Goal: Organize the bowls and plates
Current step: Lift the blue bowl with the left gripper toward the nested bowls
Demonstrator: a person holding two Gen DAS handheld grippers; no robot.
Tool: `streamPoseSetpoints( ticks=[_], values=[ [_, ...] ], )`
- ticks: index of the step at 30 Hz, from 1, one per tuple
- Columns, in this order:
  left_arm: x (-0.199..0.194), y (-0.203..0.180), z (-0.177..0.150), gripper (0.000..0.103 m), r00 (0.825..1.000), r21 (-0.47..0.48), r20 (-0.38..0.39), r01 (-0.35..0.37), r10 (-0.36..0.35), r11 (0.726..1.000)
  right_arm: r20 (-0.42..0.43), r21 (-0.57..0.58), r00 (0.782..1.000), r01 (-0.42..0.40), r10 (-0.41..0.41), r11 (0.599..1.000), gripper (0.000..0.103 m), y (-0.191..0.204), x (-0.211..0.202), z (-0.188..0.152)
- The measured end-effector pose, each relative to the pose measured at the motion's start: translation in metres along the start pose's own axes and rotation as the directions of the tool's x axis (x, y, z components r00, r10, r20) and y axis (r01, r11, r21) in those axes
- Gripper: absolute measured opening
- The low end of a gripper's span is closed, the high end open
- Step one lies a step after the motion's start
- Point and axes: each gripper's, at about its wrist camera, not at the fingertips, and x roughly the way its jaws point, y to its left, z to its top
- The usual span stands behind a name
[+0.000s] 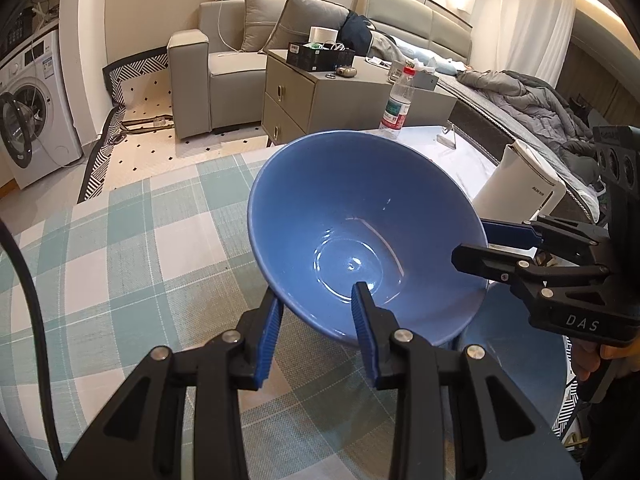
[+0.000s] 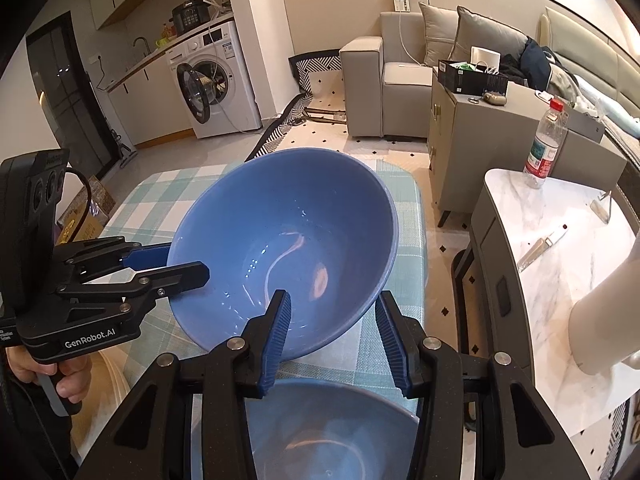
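Blue bowl (image 1: 360,236) held tilted above checked tablecloth (image 1: 120,260), left gripper (image 1: 318,320) pinching its near rim, right gripper (image 2: 334,330) pinching opposite rim, second blue bowl (image 2: 332,432) below.

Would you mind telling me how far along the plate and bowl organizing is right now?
Nothing looks finished yet. In hand: the blue bowl is tilted above the checked cloth, with the left gripper and the right gripper each straddling its rim. A second blue bowl sits just below. Left: probably nesting the held bowl into it. No plates are in view.
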Motion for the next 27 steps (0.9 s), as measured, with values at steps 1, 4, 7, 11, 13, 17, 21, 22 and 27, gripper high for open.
streamPoseSetpoints(
  ticks=[1, 4, 7, 11, 13, 17, 21, 22, 27],
  values=[
    [-0.003, -0.001, 0.000, 0.034, 1.000, 0.000, 0.006, 0.002, -0.002, 1.000, 0.006, 0.001, 1.000, 0.000, 0.000, 1.000, 0.046, 0.001, -0.003, 0.000],
    [-0.010, -0.003, 0.001, 0.034, 1.000, 0.006, 0.019, 0.004, -0.004, 1.000, 0.021, -0.002, 1.000, 0.004, -0.004, 1.000, 0.046, 0.002, -0.011, 0.000],
    [-0.017, -0.006, 0.002, 0.034, 0.999, 0.011, 0.034, 0.007, -0.007, 1.000, 0.035, -0.003, 0.999, 0.006, -0.006, 1.000, 0.046, 0.005, -0.021, -0.001],
    [-0.025, -0.009, 0.002, 0.034, 0.999, 0.017, 0.048, 0.014, -0.014, 1.000, 0.054, -0.006, 0.998, 0.012, -0.012, 1.000, 0.046, 0.009, -0.034, -0.003],
    [-0.029, -0.011, 0.002, 0.034, 0.998, 0.021, 0.056, 0.017, -0.018, 1.000, 0.064, -0.003, 0.998, 0.012, -0.012, 1.000, 0.046, 0.010, -0.041, -0.004],
    [-0.038, -0.016, 0.003, 0.034, 0.997, 0.029, 0.070, 0.020, -0.022, 0.999, 0.085, -0.005, 0.996, 0.019, -0.019, 1.000, 0.046, 0.014, -0.054, -0.007],
    [-0.046, -0.020, 0.002, 0.034, 0.996, 0.034, 0.084, 0.029, -0.031, 0.999, 0.101, -0.005, 0.995, 0.022, -0.022, 1.000, 0.046, 0.017, -0.066, -0.010],
    [-0.048, -0.021, 0.002, 0.034, 0.996, 0.035, 0.087, 0.030, -0.033, 0.999, 0.105, -0.006, 0.994, 0.025, -0.024, 1.000, 0.046, 0.018, -0.069, -0.011],
    [-0.057, -0.026, 0.001, 0.034, 0.994, 0.043, 0.100, 0.042, -0.046, 0.998, 0.124, -0.008, 0.992, 0.035, -0.033, 0.999, 0.046, 0.021, -0.085, -0.014]
  ],
)
